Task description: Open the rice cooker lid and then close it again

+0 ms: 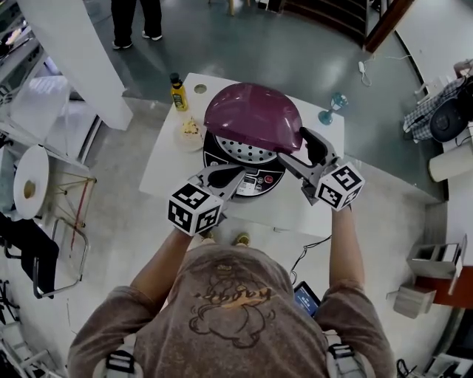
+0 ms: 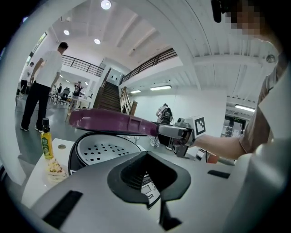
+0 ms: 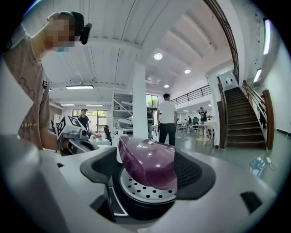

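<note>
A black rice cooker (image 1: 255, 183) stands on the white table (image 1: 166, 173). Its purple lid (image 1: 251, 114) is raised part way, and the perforated inner plate (image 1: 247, 153) shows beneath it. My right gripper (image 1: 299, 153) is shut on the lid's right edge, one jaw above and one below. In the right gripper view the lid (image 3: 150, 166) fills the gap between the jaws. My left gripper (image 1: 242, 173) is shut with nothing in it. Its tips are over the cooker's front panel (image 2: 148, 189). The left gripper view shows the lid (image 2: 109, 120) with the right gripper (image 2: 177, 132) at its edge.
A yellow bottle (image 1: 177, 92) and a small dish of food (image 1: 190, 129) sit on the table left of the cooker. A blue-tinted glass (image 1: 332, 107) stands at the far right corner. A white pillar (image 1: 74, 52) rises at the left, and a person (image 1: 137, 22) stands beyond the table.
</note>
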Demonstrator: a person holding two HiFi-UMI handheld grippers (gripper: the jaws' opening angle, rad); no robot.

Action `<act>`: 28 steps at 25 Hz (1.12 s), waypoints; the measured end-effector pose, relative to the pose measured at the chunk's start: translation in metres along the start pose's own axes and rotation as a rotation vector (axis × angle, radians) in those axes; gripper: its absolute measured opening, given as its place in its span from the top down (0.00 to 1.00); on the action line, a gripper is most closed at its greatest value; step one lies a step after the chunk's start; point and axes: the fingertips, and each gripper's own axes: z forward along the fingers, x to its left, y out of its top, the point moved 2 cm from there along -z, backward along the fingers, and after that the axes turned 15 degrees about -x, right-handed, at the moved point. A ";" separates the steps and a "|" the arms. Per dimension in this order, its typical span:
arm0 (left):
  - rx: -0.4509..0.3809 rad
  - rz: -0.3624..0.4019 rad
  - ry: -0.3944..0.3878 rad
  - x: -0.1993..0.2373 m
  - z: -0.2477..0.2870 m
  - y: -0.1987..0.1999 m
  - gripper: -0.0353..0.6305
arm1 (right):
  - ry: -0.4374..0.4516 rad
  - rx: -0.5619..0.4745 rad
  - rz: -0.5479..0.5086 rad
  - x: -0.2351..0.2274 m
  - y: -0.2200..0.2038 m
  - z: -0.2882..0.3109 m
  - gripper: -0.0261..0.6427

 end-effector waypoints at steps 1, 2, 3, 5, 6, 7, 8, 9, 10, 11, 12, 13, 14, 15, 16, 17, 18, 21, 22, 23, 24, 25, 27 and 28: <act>-0.002 0.004 -0.004 0.000 0.000 0.002 0.92 | -0.002 0.004 0.009 0.001 -0.003 -0.001 0.38; -0.005 0.008 -0.007 -0.001 0.001 0.004 0.92 | -0.002 0.008 0.014 0.002 -0.006 -0.002 0.38; -0.010 0.010 -0.008 0.000 0.001 0.006 0.92 | -0.001 0.011 0.017 0.003 -0.008 -0.003 0.38; -0.025 0.014 -0.008 0.000 0.003 0.014 0.92 | 0.001 0.015 0.022 0.004 -0.011 -0.004 0.38; -0.034 0.016 -0.008 0.000 0.004 0.018 0.92 | 0.002 0.015 0.024 0.004 -0.012 -0.004 0.38; -0.043 0.019 -0.008 0.000 0.005 0.023 0.92 | 0.002 0.014 0.027 0.004 -0.013 -0.004 0.38; -0.051 0.023 -0.009 0.000 0.007 0.027 0.92 | 0.001 0.013 0.031 0.005 -0.014 -0.004 0.38; -0.057 0.029 -0.009 0.000 0.009 0.031 0.92 | 0.000 0.012 0.034 0.005 -0.015 -0.005 0.38; -0.062 0.036 -0.010 0.000 0.012 0.035 0.92 | -0.002 0.011 0.037 0.005 -0.015 -0.006 0.38; -0.065 0.046 -0.011 0.000 0.014 0.038 0.92 | -0.002 0.010 0.040 0.005 -0.016 -0.006 0.39; -0.067 0.055 -0.012 0.002 0.017 0.040 0.92 | -0.002 0.010 0.041 0.006 -0.017 -0.007 0.39; -0.068 0.063 -0.011 0.003 0.019 0.043 0.92 | 0.000 0.011 0.042 0.006 -0.018 -0.007 0.39; -0.071 0.068 -0.009 0.005 0.022 0.045 0.92 | 0.002 0.014 0.043 0.006 -0.020 -0.007 0.39; -0.073 0.070 -0.006 0.007 0.024 0.047 0.92 | 0.004 0.016 0.043 0.007 -0.021 -0.007 0.39; -0.074 0.073 -0.003 0.009 0.027 0.048 0.92 | 0.006 0.018 0.043 0.007 -0.022 -0.008 0.40; -0.073 0.077 0.000 0.011 0.029 0.049 0.92 | 0.008 0.020 0.043 0.007 -0.023 -0.008 0.40; -0.071 0.080 0.003 0.013 0.032 0.050 0.92 | 0.009 0.022 0.042 0.007 -0.024 -0.009 0.40; -0.063 0.081 0.012 0.016 0.035 0.046 0.92 | 0.024 0.038 0.037 0.009 -0.028 -0.011 0.41; -0.057 0.082 0.015 0.018 0.035 0.044 0.92 | 0.028 0.045 0.037 0.010 -0.029 -0.011 0.41; -0.050 0.085 0.018 0.019 0.035 0.042 0.92 | 0.030 0.048 0.038 0.011 -0.029 -0.012 0.41; -0.043 0.087 0.022 0.019 0.036 0.040 0.92 | 0.030 0.049 0.041 0.011 -0.029 -0.012 0.41; -0.037 0.089 0.026 0.020 0.037 0.039 0.92 | 0.029 0.048 0.046 0.010 -0.029 -0.012 0.41; -0.029 0.090 0.034 0.021 0.038 0.036 0.92 | 0.025 0.049 0.055 0.009 -0.030 -0.012 0.41; -0.022 0.091 0.038 0.021 0.038 0.035 0.92 | 0.024 0.051 0.061 0.009 -0.031 -0.012 0.41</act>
